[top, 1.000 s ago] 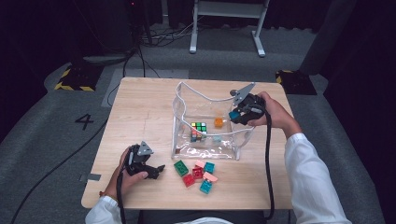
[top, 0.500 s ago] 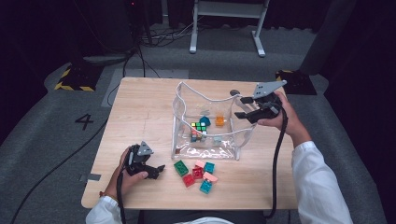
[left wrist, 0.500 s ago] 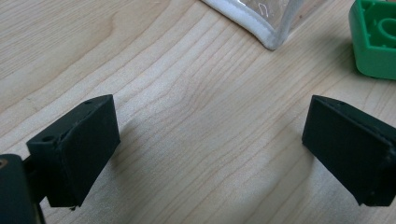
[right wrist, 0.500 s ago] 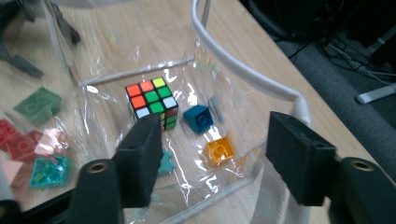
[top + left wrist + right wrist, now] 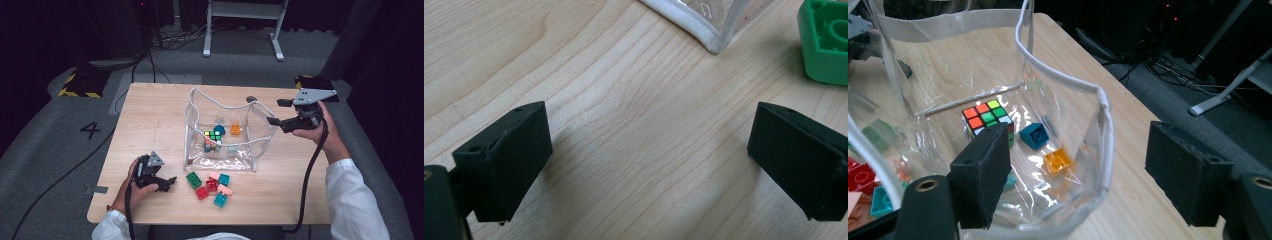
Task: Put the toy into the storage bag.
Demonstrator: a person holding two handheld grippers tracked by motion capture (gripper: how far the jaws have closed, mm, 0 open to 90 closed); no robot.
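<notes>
Looking down from the high view, a clear plastic bag with white trim [image 5: 227,132] stands mid-table, holding a multicoloured puzzle cube [image 5: 212,139], a teal brick [image 5: 219,129] and an orange brick [image 5: 235,129]. The right gripper [image 5: 274,112] hangs at the bag's right rim, jaws spread; the left gripper [image 5: 170,182] rests near-left beside loose toy bricks [image 5: 212,183].

The left gripper view shows jaws wide apart over bare wood, a green brick [image 5: 826,42] far right.

The right gripper view shows spread jaws straddling the bag's rim [image 5: 1105,130], pinching nothing.
</notes>
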